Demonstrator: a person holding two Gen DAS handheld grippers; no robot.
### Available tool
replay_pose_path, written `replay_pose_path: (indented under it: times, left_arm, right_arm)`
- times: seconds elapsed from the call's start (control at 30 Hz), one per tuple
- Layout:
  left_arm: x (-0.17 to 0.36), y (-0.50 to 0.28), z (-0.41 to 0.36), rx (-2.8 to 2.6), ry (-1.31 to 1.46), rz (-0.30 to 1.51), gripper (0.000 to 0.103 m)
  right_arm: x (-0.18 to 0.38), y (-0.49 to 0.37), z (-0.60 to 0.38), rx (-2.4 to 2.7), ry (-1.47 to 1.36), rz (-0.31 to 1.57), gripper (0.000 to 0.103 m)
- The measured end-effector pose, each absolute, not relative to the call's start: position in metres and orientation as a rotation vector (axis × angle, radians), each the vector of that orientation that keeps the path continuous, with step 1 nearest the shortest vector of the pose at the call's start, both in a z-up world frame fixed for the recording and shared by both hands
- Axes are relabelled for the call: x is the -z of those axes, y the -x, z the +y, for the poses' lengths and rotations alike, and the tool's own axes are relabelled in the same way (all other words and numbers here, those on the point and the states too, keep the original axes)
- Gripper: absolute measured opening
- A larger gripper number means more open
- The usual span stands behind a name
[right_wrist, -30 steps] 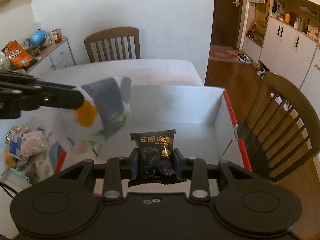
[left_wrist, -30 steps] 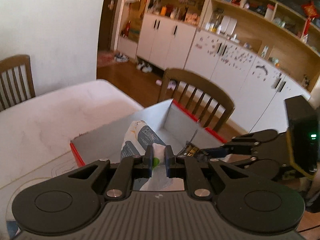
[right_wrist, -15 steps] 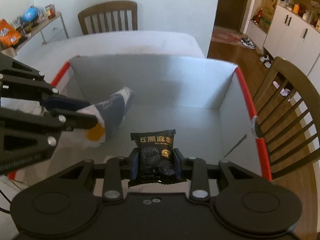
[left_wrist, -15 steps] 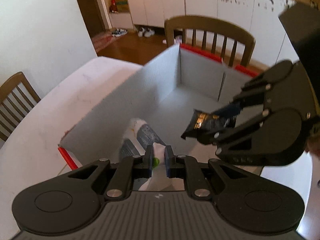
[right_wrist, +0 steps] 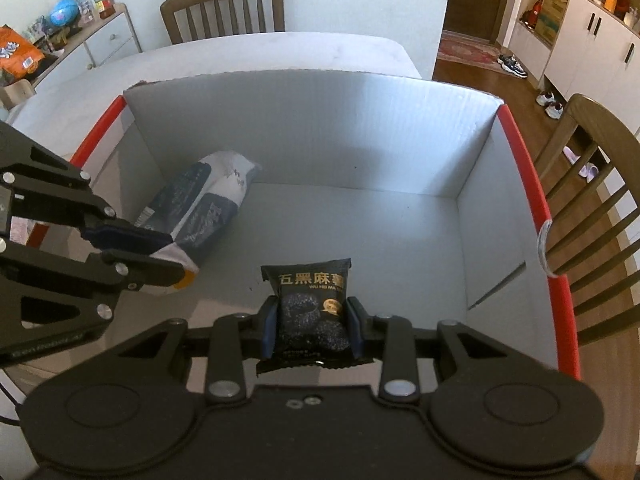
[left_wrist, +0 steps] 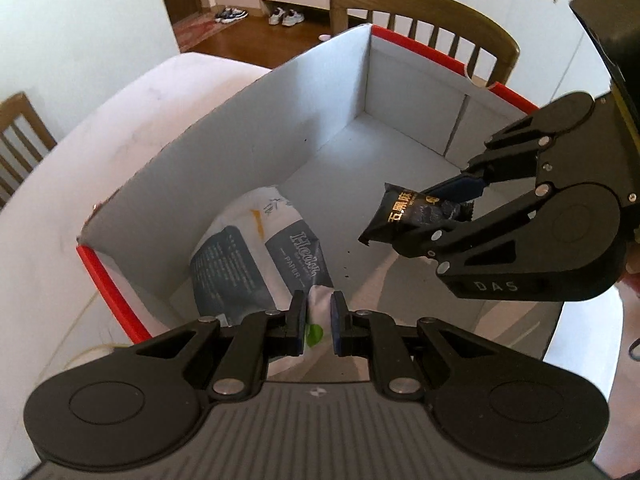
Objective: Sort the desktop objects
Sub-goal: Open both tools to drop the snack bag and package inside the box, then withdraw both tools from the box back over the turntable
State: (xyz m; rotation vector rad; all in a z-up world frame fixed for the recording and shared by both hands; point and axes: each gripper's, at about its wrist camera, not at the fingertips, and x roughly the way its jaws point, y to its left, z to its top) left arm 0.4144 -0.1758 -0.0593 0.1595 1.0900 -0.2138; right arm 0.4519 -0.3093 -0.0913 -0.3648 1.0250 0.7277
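White table (right_wrist: 280,46), open box (right_wrist: 320,120), left fingers (left_wrist: 298,322) pinching tissue pack (left_wrist: 256,264), right fingers (right_wrist: 354,320) clamping black snack (right_wrist: 310,308).

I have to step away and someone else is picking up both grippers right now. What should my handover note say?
Left gripper: shut on the end of the white-and-dark-grey paper tissue pack, which reaches down into the white cardboard box with red rim.
Right gripper: shut on the black foil snack packet, held over the box interior.
Done: both items carried to the box.
Left: release both; nothing else is inside the box.
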Motion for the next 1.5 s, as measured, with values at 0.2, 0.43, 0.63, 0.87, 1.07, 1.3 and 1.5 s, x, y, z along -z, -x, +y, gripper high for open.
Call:
replay_pose_path:
  times: [0.2,0.43,0.63,0.87,1.07,1.3,1.5]
  left_arm:
    - [0.058,-0.415,-0.171,0.222,-0.103,1.085,0.014]
    - [0.054,-0.406,-0.162,0.245,-0.042,1.055,0.028]
    - [0.044,-0.39,-0.162,0.275,-0.006,1.004,0.077]
    - [0.025,-0.374,-0.158,0.263,0.041,0.946,0.077]
    - [0.013,-0.357,-0.152,0.23,0.051,0.902,0.077]
    - [0.01,-0.328,-0.136,0.175,0.077,0.885,0.077]
    - [0.008,-0.294,-0.112,0.105,0.101,0.864,0.077]
  right_arm:
    - [0.09,-0.451,-0.309,-0.76,0.376,1.044,0.036]
    - [0.086,-0.45,-0.309,-0.77,0.393,1.043,0.05]
    - [0.077,-0.449,-0.32,-0.772,0.362,1.024,0.059]
    - [0.06,-0.442,-0.327,-0.784,0.35,1.001,0.061]
    - [0.041,-0.428,-0.323,-0.819,0.355,0.968,0.064]
    - [0.023,-0.413,-0.314,-0.844,0.324,0.937,0.064]
    - [0.01,-0.389,-0.301,-0.868,0.278,0.909,0.065]
